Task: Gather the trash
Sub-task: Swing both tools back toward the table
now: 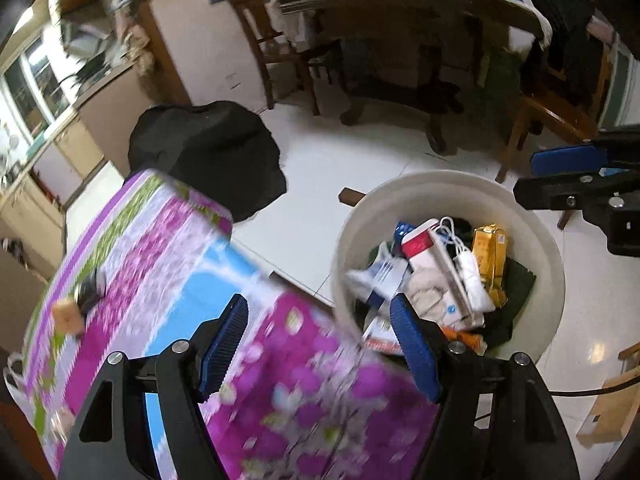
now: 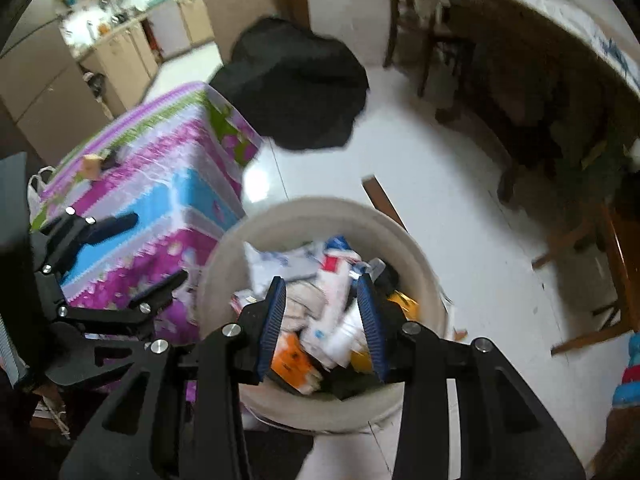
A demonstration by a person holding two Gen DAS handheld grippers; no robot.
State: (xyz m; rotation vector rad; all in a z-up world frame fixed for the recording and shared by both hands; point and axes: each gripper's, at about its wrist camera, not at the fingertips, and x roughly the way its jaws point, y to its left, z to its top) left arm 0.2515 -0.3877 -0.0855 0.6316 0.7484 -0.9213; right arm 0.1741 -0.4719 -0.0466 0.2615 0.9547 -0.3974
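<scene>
Presently, one round off-white trash bin (image 1: 452,184) stands on the white tiled floor (image 1: 320,160), just beside a low table draped in a floral cloth (image 1: 168,248) of purple, pink, green and sky blue. The bin is well filled. Countable in the left wrist view: one white carton with a red band (image 1: 424,252), one golden-yellow packet (image 1: 490,248), one white cable with its plug (image 1: 466,264), one crumpled beige wrapper (image 1: 432,300), one orange packet (image 1: 472,340) at the near edge, and dark green material (image 1: 520,280) against the far wall. Several white and blue papers lie among them; their number cannot be told through the blur.

Two hand-held grippers are in view. Left gripper (image 1: 320,340): blue ribbed pads stand wide apart, one over the cloth and one over the bin's near rim, with nothing clamped between them. Right gripper (image 2: 322,320): pads stand parted above the bin contents, gripping nothing; the litter seen between them lies below in the bin.

On the cloth, one small tan block (image 1: 68,316) sits beside one small dark object (image 1: 90,290), too blurred to identify. One large black bag (image 1: 208,152) rests on the floor beyond the table. One dark wooden strip (image 1: 352,196) lies on the tiles just behind the bin. One wooden dining table (image 1: 400,4) stands further back, with wooden chairs around it.
</scene>
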